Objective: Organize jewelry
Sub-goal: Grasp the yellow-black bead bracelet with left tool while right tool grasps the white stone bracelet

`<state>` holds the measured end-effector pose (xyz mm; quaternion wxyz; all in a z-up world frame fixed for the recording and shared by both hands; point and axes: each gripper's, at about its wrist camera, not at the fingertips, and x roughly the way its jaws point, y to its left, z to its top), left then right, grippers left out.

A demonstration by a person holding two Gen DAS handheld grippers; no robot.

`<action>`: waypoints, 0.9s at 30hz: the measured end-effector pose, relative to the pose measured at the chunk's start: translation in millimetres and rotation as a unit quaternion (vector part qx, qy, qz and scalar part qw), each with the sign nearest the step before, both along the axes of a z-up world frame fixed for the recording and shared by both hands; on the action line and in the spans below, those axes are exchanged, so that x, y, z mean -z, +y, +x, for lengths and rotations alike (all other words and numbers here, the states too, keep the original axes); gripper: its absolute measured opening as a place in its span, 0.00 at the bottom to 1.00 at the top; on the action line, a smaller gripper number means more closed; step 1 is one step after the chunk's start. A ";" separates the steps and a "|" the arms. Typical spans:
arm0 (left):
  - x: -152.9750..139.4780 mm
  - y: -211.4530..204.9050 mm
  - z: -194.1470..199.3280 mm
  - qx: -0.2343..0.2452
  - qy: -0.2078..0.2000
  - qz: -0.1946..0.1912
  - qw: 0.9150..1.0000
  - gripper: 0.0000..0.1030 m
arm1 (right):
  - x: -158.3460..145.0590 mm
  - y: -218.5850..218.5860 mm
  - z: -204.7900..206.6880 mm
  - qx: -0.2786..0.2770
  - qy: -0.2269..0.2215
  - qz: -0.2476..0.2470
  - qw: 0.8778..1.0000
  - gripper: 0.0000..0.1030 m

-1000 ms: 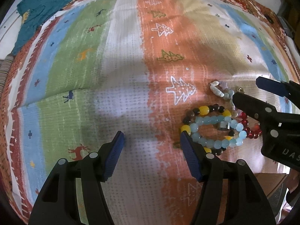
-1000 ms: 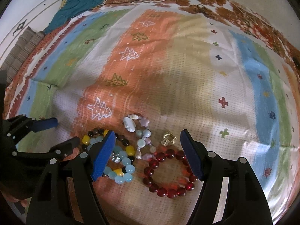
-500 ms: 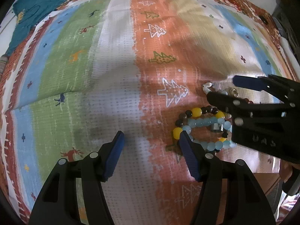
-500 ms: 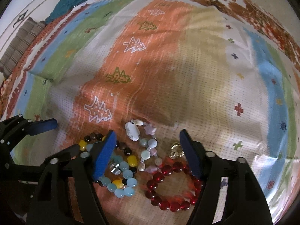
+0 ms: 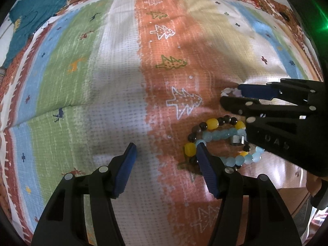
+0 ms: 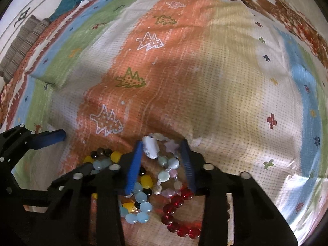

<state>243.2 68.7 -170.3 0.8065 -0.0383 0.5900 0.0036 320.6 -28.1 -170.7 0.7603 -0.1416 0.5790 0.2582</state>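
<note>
Your right gripper (image 6: pixel 162 149) is straddling, half-closed, the pastel shell bracelet (image 6: pixel 166 164); your left gripper (image 5: pixel 166 149) is hanging released, empty.

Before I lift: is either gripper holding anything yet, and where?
Left gripper holds nothing. Right gripper straddles the pale bracelet near its white bead; jaws not visibly closed on it.

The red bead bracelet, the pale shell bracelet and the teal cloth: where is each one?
red bead bracelet (image 6: pixel 176 221): right wrist view, lower beads.
pale shell bracelet (image 6: pixel 164 176): right wrist view, a round pale bead.
teal cloth (image 5: pixel 32 18): left wrist view, its middle.
</note>
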 end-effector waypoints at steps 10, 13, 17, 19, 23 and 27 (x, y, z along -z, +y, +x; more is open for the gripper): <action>5.7 -4.7 1.8 -0.007 0.001 0.012 1.000 0.47 | -0.9 -3.6 -1.3 -0.008 0.001 0.009 1.000 0.16; 14.6 -19.0 1.2 0.011 0.000 0.061 0.998 0.45 | -2.3 -2.0 -3.1 -0.013 -0.003 0.009 1.000 0.16; 11.1 -19.4 4.0 -0.003 0.001 0.061 0.998 0.23 | -3.9 -3.1 -1.9 -0.010 -0.006 0.012 1.000 0.16; 9.8 -16.4 3.9 -0.007 0.001 0.062 0.998 0.11 | -5.6 -5.1 -1.4 -0.007 -0.008 0.016 1.000 0.16; 7.0 -10.2 1.9 -0.009 -0.002 0.045 0.999 0.11 | -10.0 -9.9 -2.5 -0.006 -0.015 0.017 1.000 0.16; -6.3 -3.4 0.4 -0.011 -0.016 0.025 1.000 0.11 | -15.2 -12.7 -5.2 -0.006 -0.023 0.014 1.000 0.16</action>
